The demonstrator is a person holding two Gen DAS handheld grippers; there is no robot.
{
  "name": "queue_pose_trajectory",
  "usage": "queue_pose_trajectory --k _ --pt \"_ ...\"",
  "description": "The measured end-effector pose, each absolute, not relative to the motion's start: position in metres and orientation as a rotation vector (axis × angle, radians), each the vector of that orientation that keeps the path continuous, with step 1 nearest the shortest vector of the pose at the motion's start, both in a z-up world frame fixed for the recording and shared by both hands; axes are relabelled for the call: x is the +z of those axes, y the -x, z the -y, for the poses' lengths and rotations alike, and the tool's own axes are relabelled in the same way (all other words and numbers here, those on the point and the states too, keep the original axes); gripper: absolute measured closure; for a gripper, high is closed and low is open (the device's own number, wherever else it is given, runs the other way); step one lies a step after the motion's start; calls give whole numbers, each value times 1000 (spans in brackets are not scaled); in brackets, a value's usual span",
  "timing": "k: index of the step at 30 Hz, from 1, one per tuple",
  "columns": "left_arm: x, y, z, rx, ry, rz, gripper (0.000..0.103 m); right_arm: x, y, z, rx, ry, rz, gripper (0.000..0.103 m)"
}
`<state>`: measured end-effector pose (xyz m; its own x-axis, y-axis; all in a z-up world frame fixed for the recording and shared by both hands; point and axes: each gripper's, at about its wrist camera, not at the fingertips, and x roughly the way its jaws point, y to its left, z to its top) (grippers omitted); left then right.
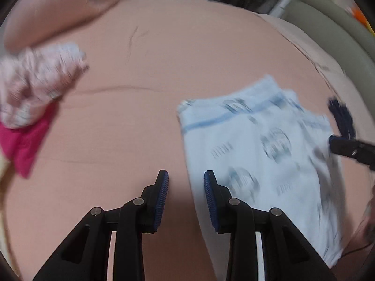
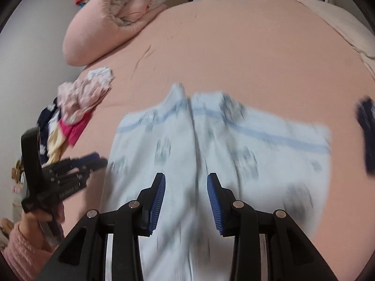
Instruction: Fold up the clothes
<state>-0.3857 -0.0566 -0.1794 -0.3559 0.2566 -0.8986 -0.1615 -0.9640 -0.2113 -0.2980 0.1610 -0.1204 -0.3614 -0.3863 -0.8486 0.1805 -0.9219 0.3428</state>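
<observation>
Right wrist view looks down on a pale blue printed garment (image 2: 199,145) spread on the pink bed (image 2: 234,46), its banded edge on the far side and a lengthwise crease up its middle. The right gripper (image 2: 186,201) hangs over the garment's near part with its fingers (image 2: 159,196) parted and nothing between them. Left of the garment the left gripper (image 2: 93,161), held in a hand (image 2: 41,215) with a pink sleeve, is blurred there; the left wrist view shows its fingers (image 1: 161,196) parted too and empty, poised over bare bed just off the garment's left edge.

The garment looks thin, light and limp. It should drape and sag when lifted, wrinkle easily, and slide a little on the sheet, but it is not fragile. A pinch on a single layer may slip, so the better holds seem to be the two near corners or the banded edge, where the cloth is doubled and firmer, one gripper on each side of the crease.

Beyond the garment's left side lies a heap of other clothes (image 2: 79,107); farther off, a rolled quilt (image 2: 112,18).
</observation>
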Motion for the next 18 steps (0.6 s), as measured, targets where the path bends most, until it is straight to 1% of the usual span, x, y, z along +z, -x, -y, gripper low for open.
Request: queue_pose_trajectory --k 1,3,4,5,7,12,15,17,18 --pt "-186 396 58 2351 1638 179 74 -125 314 -152 -2306 -1529 254 67" --pt "-189 405 50 2295 1657 193 77 -133 337 -138 -2275 -1551 232 67" --pt "-183 399 40 2263 1643 148 83 -138 345 -134 -2265 -1607 228 67" --pt "-176 394 30 2231 1628 103 97 -142 352 -131 -2254 -1659 225 67" --pt "-163 383 12 2164 1601 34 97 -142 354 -131 -2243 -1741 224 67" --pt "-131 352 5 1984 1585 104 96 -124 357 -135 -2194 -1888 254 67" --pt "-141 368 28 2075 1706 178 96 -115 370 -126 -2181 -1903 215 67" --pt "-158 392 49 2136 1783 296 96 -111 385 -117 -2204 -1867 179 67" --pt "-167 402 54 2152 1813 325 96 -112 393 -113 -2219 -1850 169 67"
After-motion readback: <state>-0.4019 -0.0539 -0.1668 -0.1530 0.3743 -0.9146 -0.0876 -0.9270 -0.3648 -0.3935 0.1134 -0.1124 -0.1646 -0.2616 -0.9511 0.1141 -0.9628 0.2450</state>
